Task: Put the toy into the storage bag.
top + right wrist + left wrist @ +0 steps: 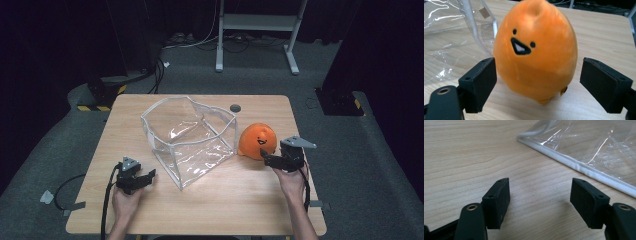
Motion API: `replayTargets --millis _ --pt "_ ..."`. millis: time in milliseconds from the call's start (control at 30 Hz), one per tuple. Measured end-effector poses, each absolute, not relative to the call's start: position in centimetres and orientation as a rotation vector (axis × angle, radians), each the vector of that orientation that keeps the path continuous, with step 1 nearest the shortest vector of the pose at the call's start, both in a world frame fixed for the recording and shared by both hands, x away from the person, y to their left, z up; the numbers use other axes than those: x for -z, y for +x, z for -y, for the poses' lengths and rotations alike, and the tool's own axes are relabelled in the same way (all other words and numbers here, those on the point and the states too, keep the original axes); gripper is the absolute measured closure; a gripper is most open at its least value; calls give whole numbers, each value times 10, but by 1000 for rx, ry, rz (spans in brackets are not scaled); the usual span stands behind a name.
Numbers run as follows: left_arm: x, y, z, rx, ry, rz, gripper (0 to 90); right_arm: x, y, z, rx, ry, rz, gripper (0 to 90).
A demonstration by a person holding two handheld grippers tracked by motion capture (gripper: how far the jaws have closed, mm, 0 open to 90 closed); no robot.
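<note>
Dark curtains and a grey carpet floor (210, 75) go all around a light wooden table (250, 210). Behind the table stands a white metal frame (257, 22), and black cables (235, 45) lie on the floor near it.

On the middle of the table sits a clear plastic bag with white edges (192, 137). It stands open at the top, like a soft box, and looks a bit crumpled. In the left gripper view its white edge (584, 167) runs across the wood just ahead of the jaws.

Just beside the bag, on its right, sits a round orange plush toy with a small black smiling face (257, 141). It rests on the table. I cannot tell from above if it touches the bag. In the right gripper view the toy (536, 50) stands upright and looks very close.

A person's hands come in from the bottom. The left gripper (149, 176) is low over the table, near the front corner of the bag. Its jaws are wide apart with nothing but bare wood between them (540, 200).

The right gripper (265, 157) is right next to the orange toy. Its jaws are spread wide too. The toy sits between the two black pads (477, 82), but the pads do not press on it. There is a gap on each side.
</note>
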State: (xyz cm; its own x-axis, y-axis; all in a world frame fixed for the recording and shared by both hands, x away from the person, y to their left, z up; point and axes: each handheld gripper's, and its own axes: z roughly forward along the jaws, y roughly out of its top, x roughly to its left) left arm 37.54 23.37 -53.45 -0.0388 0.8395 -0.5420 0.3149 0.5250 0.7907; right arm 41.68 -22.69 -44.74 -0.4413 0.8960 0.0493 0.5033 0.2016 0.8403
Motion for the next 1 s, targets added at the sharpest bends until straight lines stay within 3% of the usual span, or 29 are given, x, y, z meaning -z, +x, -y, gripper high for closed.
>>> replayTargets --millis 233,300,633,700,900,933,1000 --pt "536 375 -232 -585 1028 -1606 312 439 429 225 -1170 1297 -2022 106" --pt "534 379 -224 -580 878 -1623 306 437 434 225 -1167 1299 -2030 96" --pt "534 381 -221 -584 840 -1626 300 434 450 222 -1208 1315 -2045 67" --pt "537 373 -233 -607 1113 -1599 298 432 455 221 -1219 1311 -2047 64" --pt "538 373 -231 -617 1111 -1600 298 431 468 219 -1200 1312 -2082 58" --pt "537 364 -246 -623 1411 -1541 298 431 469 218 -1197 1319 -2087 59" --pt "537 364 -247 -623 1428 -1538 298 433 473 217 -1190 1320 -2103 61"
